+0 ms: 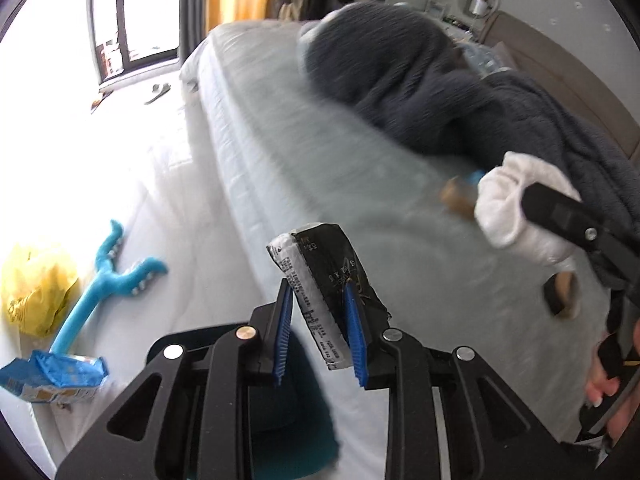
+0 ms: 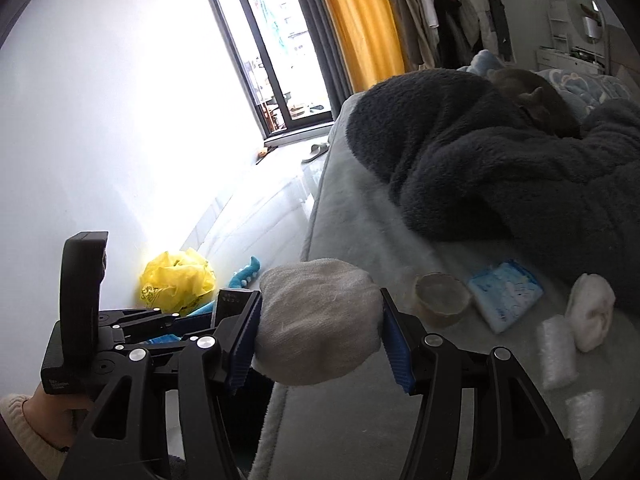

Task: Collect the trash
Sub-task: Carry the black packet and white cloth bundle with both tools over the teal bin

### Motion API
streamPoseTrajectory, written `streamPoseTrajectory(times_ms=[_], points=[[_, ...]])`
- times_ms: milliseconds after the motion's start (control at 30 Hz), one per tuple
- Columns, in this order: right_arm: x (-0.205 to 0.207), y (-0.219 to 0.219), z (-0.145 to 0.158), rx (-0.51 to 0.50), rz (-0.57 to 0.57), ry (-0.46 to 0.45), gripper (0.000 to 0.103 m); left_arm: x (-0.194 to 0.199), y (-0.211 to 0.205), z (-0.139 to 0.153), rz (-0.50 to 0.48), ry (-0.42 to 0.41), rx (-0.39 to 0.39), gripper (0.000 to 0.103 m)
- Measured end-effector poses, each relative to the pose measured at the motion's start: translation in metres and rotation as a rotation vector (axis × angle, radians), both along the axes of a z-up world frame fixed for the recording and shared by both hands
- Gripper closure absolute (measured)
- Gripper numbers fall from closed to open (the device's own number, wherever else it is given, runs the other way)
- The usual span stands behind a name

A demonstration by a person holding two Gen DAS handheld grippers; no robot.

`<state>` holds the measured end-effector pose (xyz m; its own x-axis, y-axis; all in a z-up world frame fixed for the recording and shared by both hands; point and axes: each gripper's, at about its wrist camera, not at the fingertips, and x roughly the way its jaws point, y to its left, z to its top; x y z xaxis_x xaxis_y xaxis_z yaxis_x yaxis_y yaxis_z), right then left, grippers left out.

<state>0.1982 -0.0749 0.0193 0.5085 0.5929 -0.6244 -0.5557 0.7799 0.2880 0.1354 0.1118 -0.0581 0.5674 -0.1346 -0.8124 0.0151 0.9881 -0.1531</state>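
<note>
1. The left gripper pinched a black-and-white wrapper between its blue pads, above the bed's edge.
2. The wrapper stood roughly upright, its long axis running up and away from the jaws, top end tilted left.
3. The right gripper clamped a white sock, a rounded bundle lying crosswise between the pads.
4. On the bed lay a tape roll, a blue pack and another white bundle, perhaps a sock.
5. On the floor were a yellow bag and a blue toy.
</note>
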Motion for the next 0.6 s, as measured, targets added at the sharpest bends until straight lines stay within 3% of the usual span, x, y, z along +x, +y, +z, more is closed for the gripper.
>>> streamPoseTrajectory(times_ms=[600], points=[[-0.017, 0.116, -0.054, -0.085, 0.143, 0.157, 0.046, -0.028, 0.103, -0.096, 0.072, 0.278, 0.015, 0.075]])
